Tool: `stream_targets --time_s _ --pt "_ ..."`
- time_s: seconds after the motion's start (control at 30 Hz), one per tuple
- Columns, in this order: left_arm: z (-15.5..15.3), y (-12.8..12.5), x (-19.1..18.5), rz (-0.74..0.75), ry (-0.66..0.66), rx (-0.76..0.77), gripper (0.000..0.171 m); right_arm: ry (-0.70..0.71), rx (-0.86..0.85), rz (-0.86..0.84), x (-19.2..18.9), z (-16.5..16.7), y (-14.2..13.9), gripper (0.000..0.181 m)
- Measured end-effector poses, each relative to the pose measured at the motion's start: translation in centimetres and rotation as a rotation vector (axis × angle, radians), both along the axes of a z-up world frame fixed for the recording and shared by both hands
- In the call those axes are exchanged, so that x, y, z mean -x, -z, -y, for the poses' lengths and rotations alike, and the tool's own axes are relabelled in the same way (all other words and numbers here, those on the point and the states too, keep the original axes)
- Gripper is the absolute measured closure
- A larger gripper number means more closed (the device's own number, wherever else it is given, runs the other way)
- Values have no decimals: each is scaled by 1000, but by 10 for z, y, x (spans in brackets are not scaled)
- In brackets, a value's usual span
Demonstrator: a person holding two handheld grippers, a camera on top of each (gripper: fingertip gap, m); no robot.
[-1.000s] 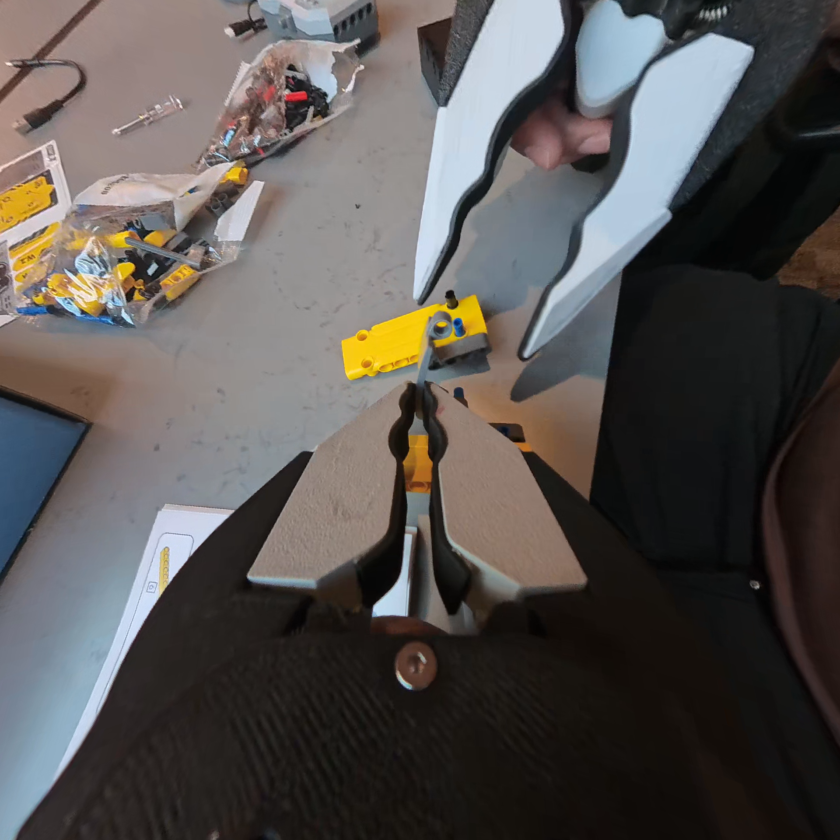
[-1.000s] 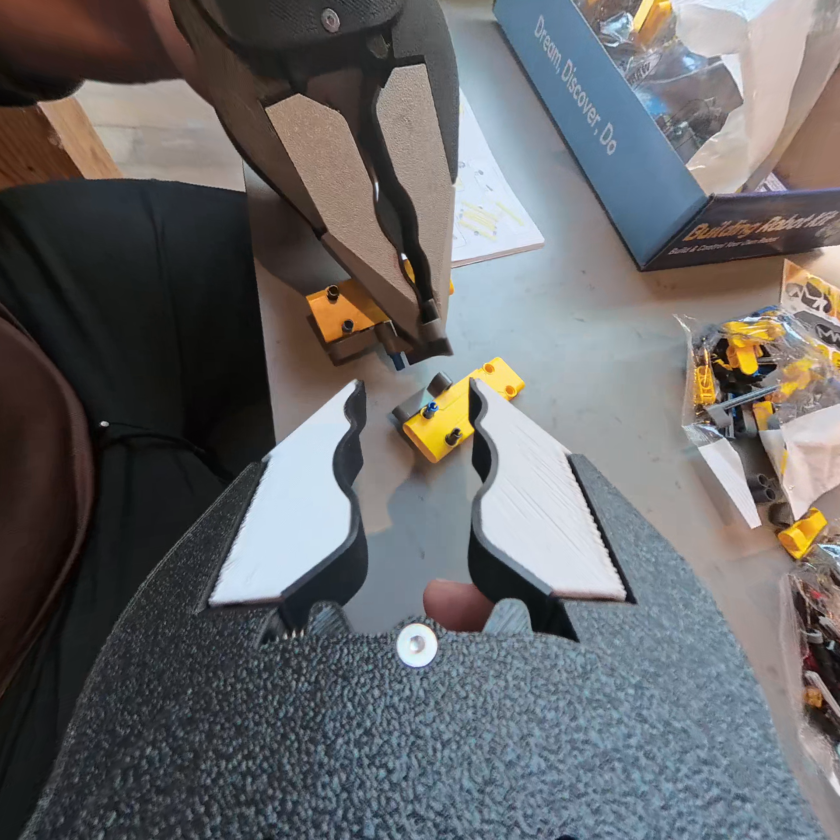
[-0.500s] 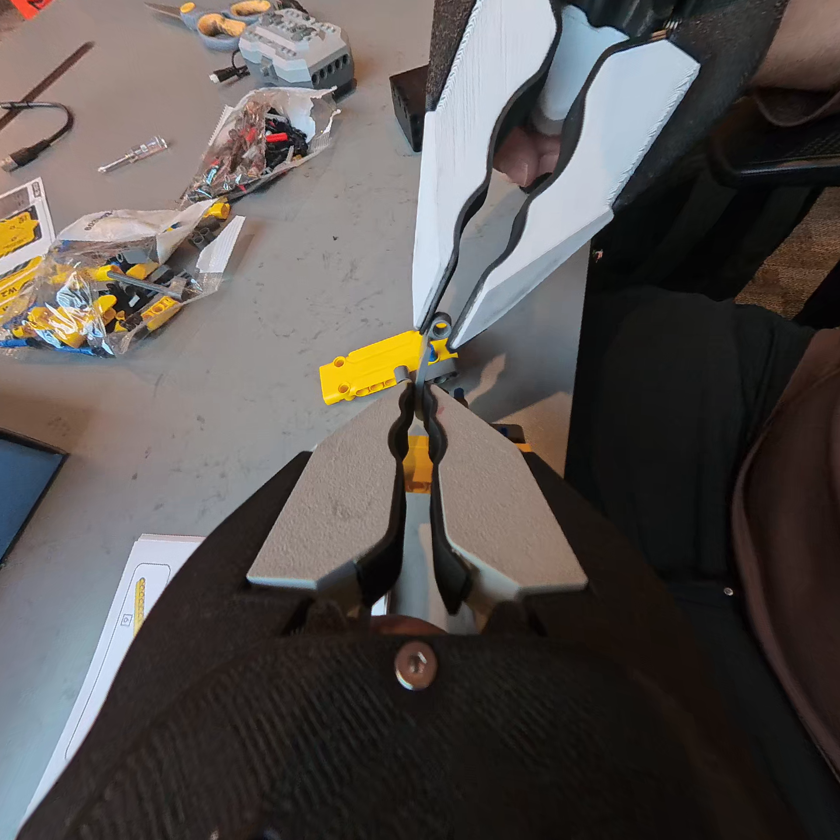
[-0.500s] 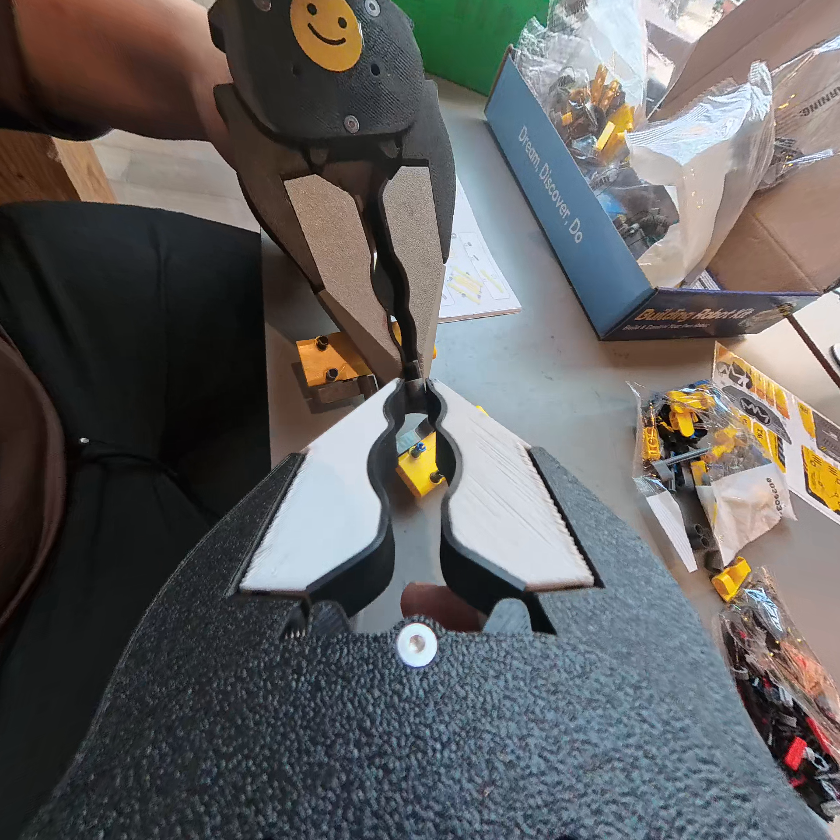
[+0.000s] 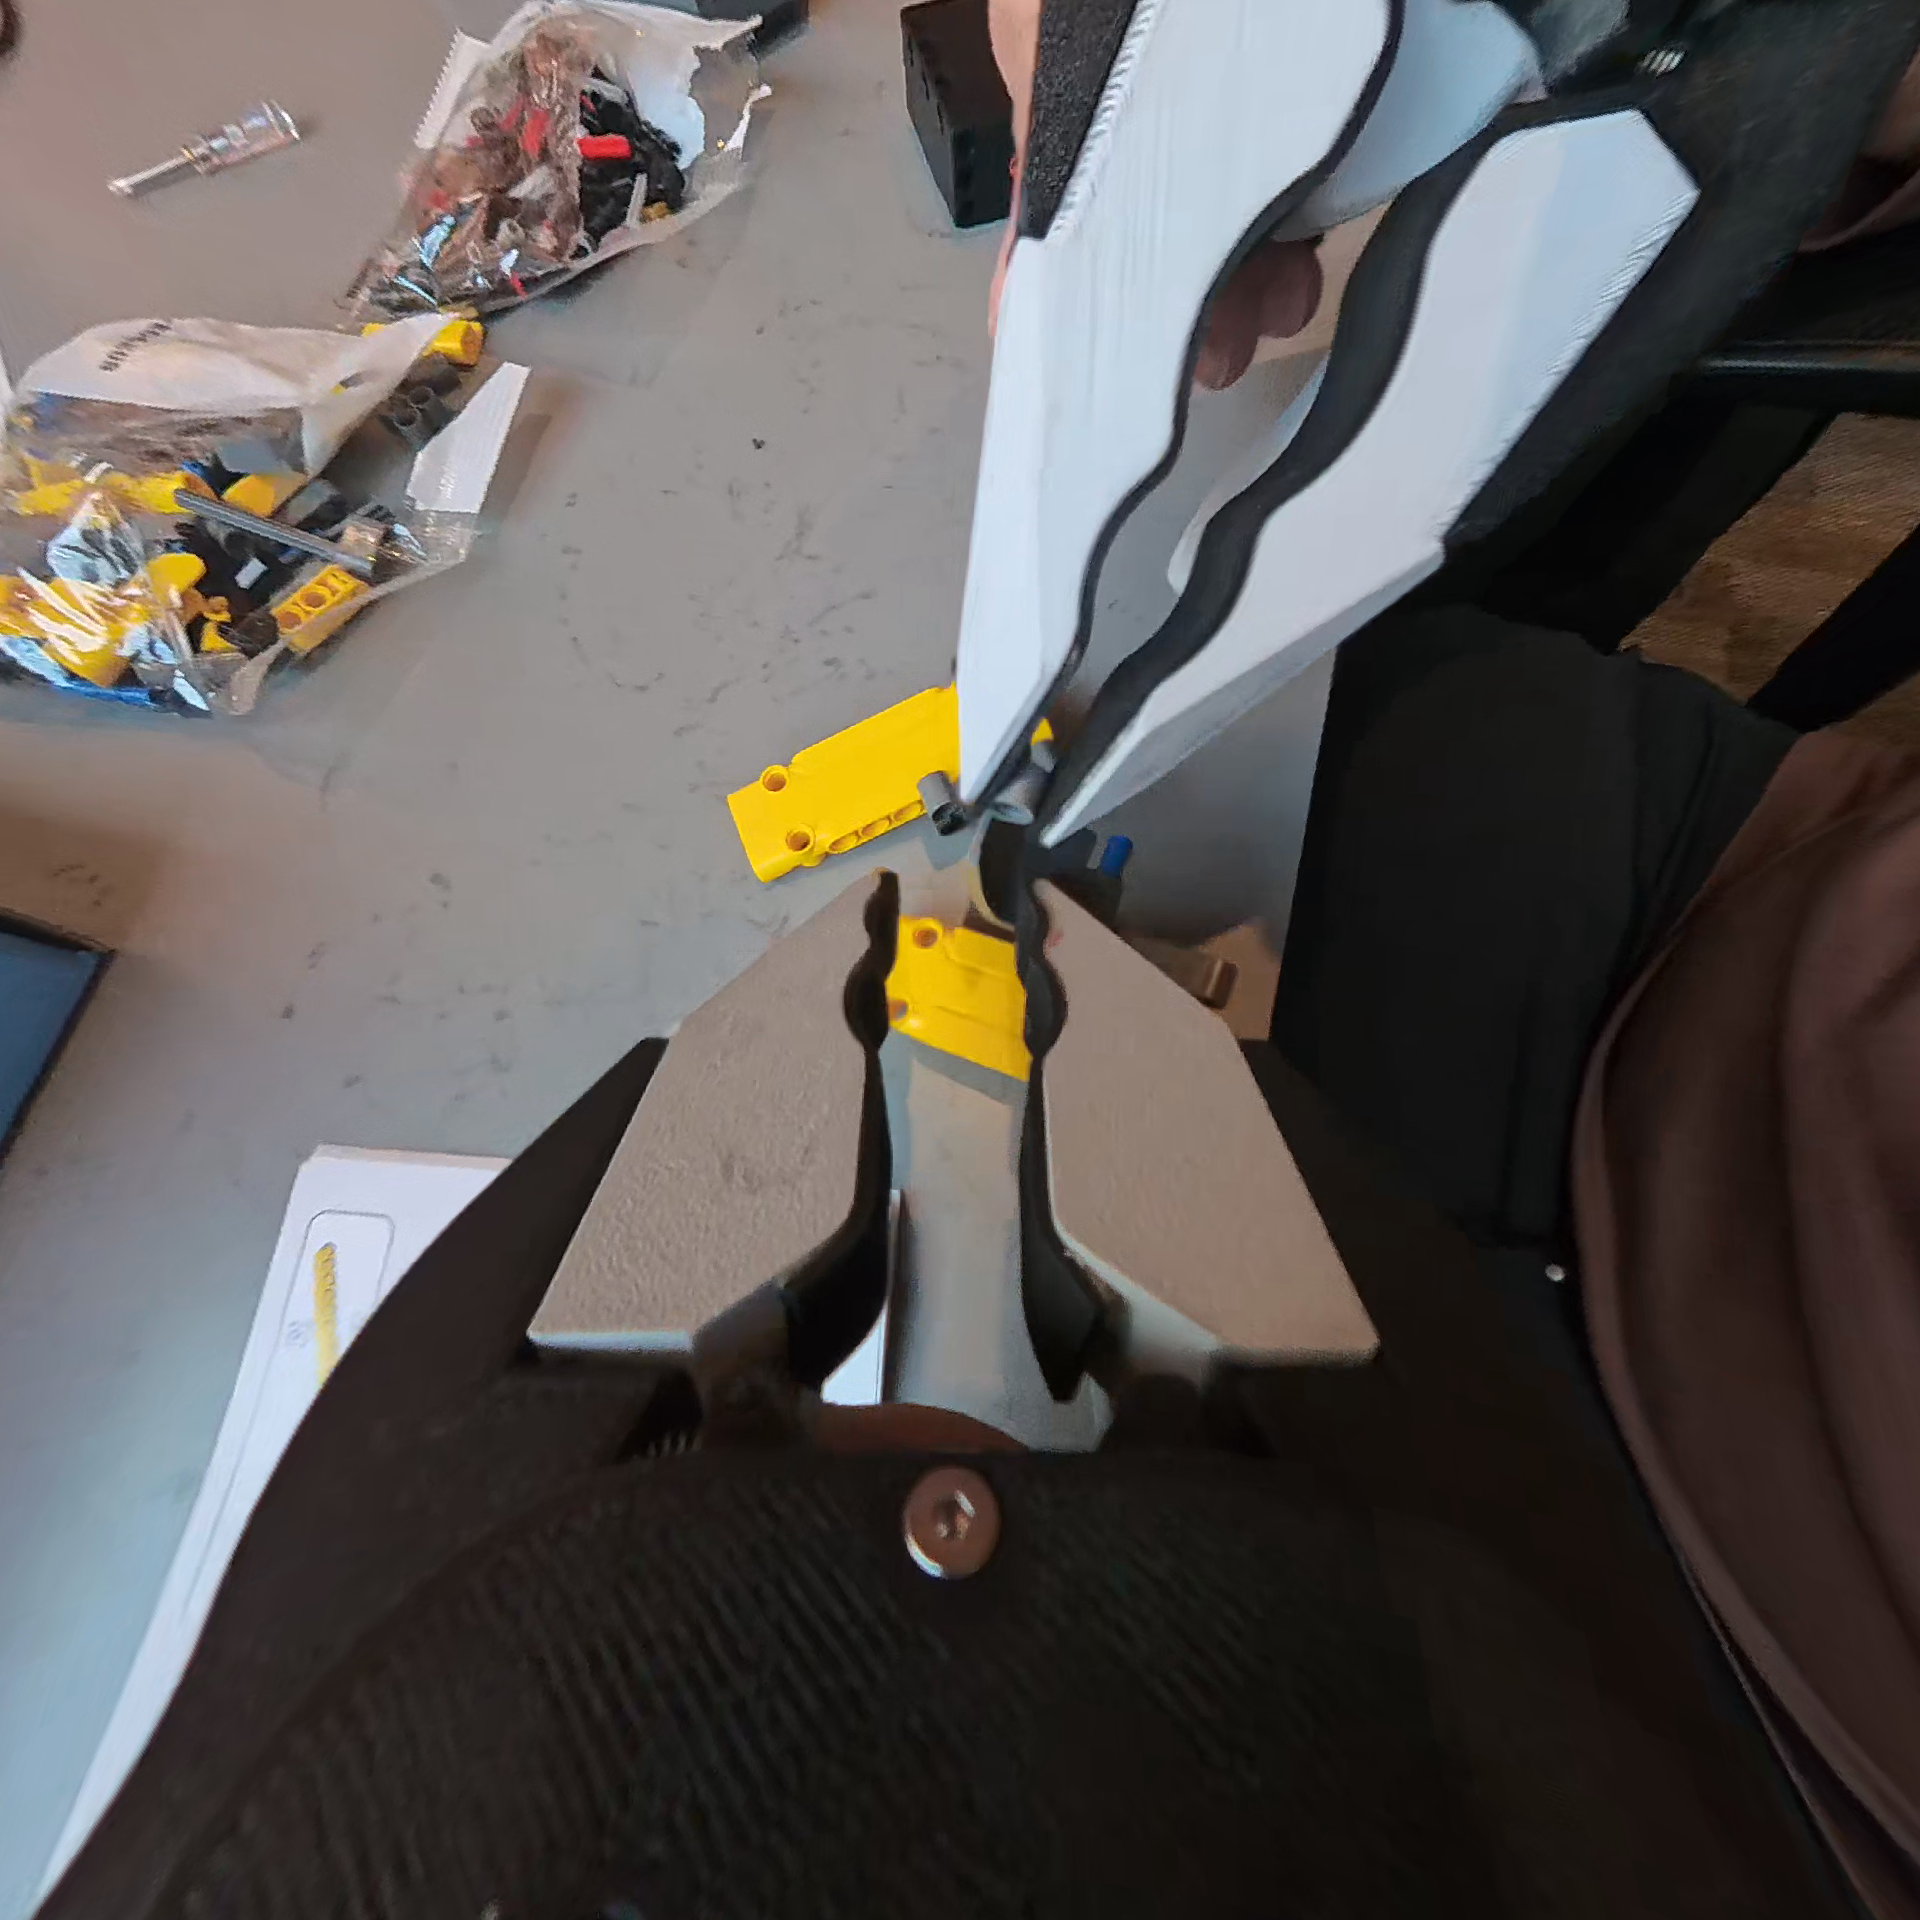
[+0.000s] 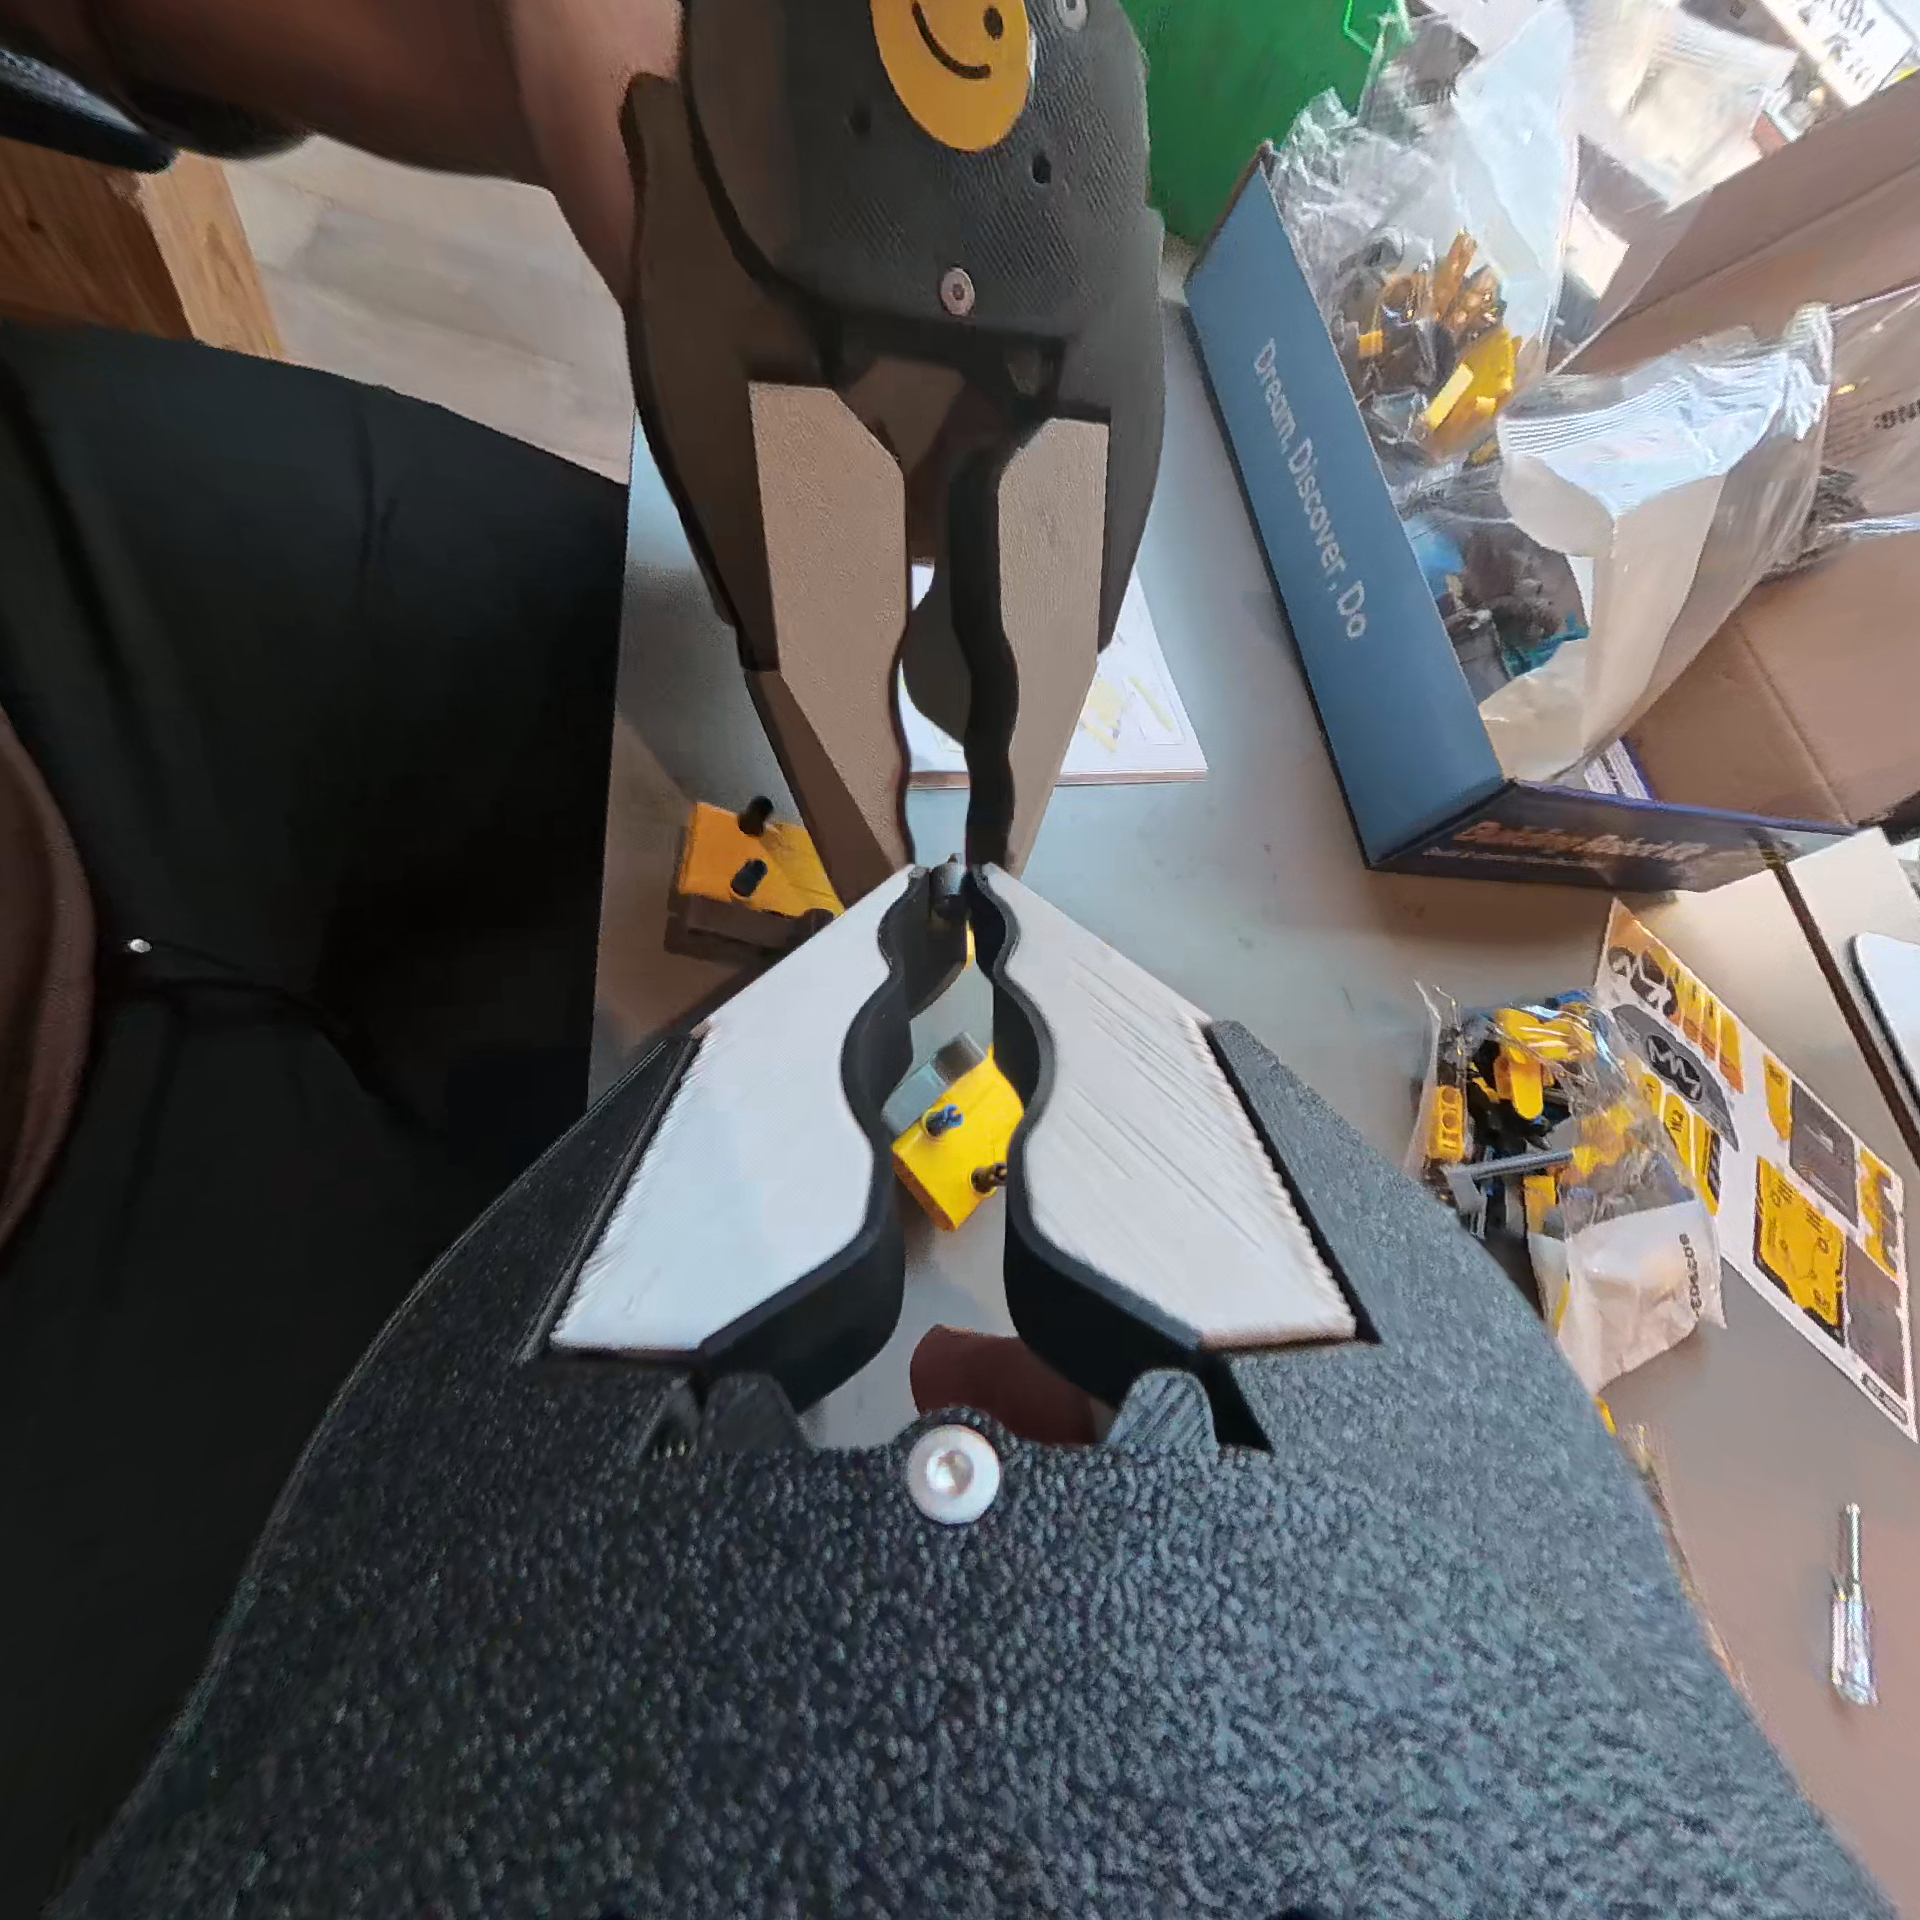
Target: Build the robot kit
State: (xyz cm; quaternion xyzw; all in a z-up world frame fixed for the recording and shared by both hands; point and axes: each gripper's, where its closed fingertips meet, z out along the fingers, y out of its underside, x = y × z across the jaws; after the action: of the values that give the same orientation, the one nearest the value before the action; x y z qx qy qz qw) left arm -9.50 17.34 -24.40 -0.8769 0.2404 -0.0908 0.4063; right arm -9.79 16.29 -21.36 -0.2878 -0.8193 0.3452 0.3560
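My right gripper, with white fingers, is shut on a small grey connector piece at its tips. In the left wrist view this gripper comes down from the upper right with the grey piece pinched. My left gripper, with grey fingers, is open and empty just below that piece; in the right wrist view it hangs tip to tip with the right gripper. A yellow panel lies on the grey table under both grippers and shows between the right fingers. A second yellow piece with black pins lies beside it.
Clear bags of yellow and black parts lie at the far left. An instruction booklet is near the left gripper. A blue box, a sticker sheet and cardboard box stand right. The table edge borders a person's dark-clothed lap. Less than 4 cm separates the two grippers' tips.
The right gripper came down and closed on the grey piece that the left gripper held. The left gripper has now opened and let the piece go.
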Motion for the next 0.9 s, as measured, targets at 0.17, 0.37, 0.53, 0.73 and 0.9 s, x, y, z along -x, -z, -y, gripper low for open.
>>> stream_targets --time_s 0.17,0.37,0.53,0.73,0.9 --pt "-5 2 3 -2 -41 -40 171 21 15 21 5 -3 3 173" --pt "-8 7 15 -10 -230 -84 171 63 110 73 -11 -25 6 151" --pt "-9 1 16 -52 -275 -140 171 66 94 155 -21 -31 32 143" --pt "-9 -10 10 -82 -260 -226 171 107 120 148 -12 -27 34 131" --pt "-4 -15 0 -54 -204 -256 171 106 208 39 -2 -24 6 162"
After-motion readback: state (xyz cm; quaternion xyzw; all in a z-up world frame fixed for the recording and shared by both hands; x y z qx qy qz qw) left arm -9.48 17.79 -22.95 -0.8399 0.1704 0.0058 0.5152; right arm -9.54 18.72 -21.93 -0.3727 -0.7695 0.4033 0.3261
